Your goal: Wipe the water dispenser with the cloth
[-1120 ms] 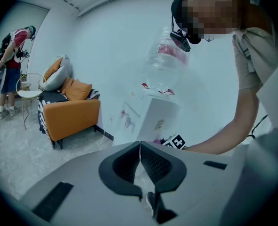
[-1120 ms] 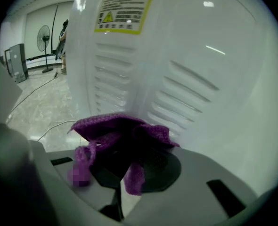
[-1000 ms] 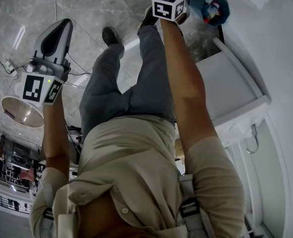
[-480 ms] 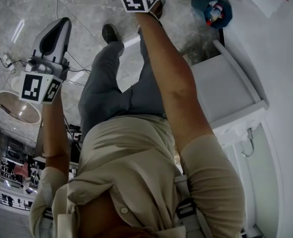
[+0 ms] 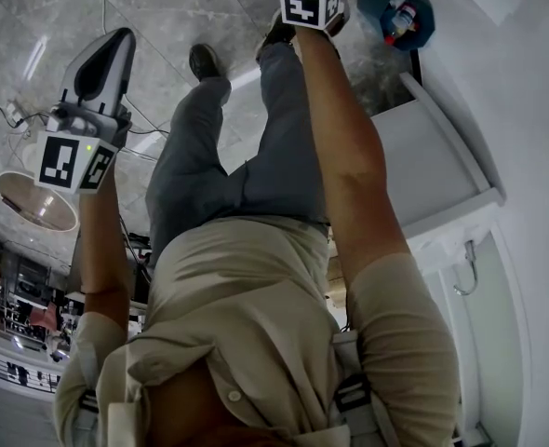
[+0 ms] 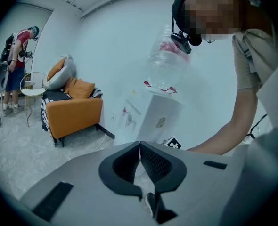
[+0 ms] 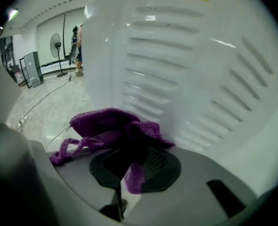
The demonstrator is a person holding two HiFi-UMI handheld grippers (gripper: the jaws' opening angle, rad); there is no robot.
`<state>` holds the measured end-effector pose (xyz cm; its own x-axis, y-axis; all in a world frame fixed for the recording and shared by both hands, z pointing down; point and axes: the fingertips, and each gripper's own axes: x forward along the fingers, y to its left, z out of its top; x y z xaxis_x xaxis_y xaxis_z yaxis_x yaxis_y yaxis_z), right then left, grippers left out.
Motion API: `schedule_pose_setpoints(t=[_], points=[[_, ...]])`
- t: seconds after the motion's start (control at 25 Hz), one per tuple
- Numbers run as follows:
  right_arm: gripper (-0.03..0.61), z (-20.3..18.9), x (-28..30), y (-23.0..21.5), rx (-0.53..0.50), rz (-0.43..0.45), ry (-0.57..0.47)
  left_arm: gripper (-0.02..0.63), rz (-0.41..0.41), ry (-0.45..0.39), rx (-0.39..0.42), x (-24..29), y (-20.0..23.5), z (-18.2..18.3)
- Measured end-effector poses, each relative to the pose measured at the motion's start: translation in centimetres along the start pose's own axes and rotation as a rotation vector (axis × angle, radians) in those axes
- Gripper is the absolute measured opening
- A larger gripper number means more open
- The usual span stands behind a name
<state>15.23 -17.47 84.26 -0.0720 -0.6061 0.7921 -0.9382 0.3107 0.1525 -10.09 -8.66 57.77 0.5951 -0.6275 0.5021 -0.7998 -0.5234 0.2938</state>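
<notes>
Left gripper (image 5: 107,54) hangs over the marble floor (image 5: 181,7) in the head view, right gripper (image 5: 310,6) beside the white water dispenser (image 5: 433,156). Left gripper view: jaws pressed together, empty. Right gripper view: jaws clamp a purple cloth (image 7: 113,126) at the dispenser's louvred panel (image 7: 200,79).

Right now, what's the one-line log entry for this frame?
right gripper: shut on cloth | cloth: purple, at vented panel of dispenser | left gripper: shut, empty, off to the side

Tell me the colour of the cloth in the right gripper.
Purple. The cloth, shut in the right gripper, shows best in the right gripper view.
</notes>
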Motion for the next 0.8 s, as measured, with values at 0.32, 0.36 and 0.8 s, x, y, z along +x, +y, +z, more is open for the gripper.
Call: schedule_pose_setpoints(t=[0.32,0.36,0.8], points=[[0.051,-5.0,-1.4,-9.7,0.138,-0.165,0.073,0.021,-0.037,0.003,0.022,1.8,-1.8,0.7],[0.051,-5.4,-1.5,-10.3,0.144,-0.173,0.077,0.021,-0.039,0.004,0.024,2.0,-2.0,0.8],[0.051,-5.0,-1.0,-9.0,0.141,-0.167,0.076,0.021,-0.035,0.002,0.018,2.0,-2.3,0.2]])
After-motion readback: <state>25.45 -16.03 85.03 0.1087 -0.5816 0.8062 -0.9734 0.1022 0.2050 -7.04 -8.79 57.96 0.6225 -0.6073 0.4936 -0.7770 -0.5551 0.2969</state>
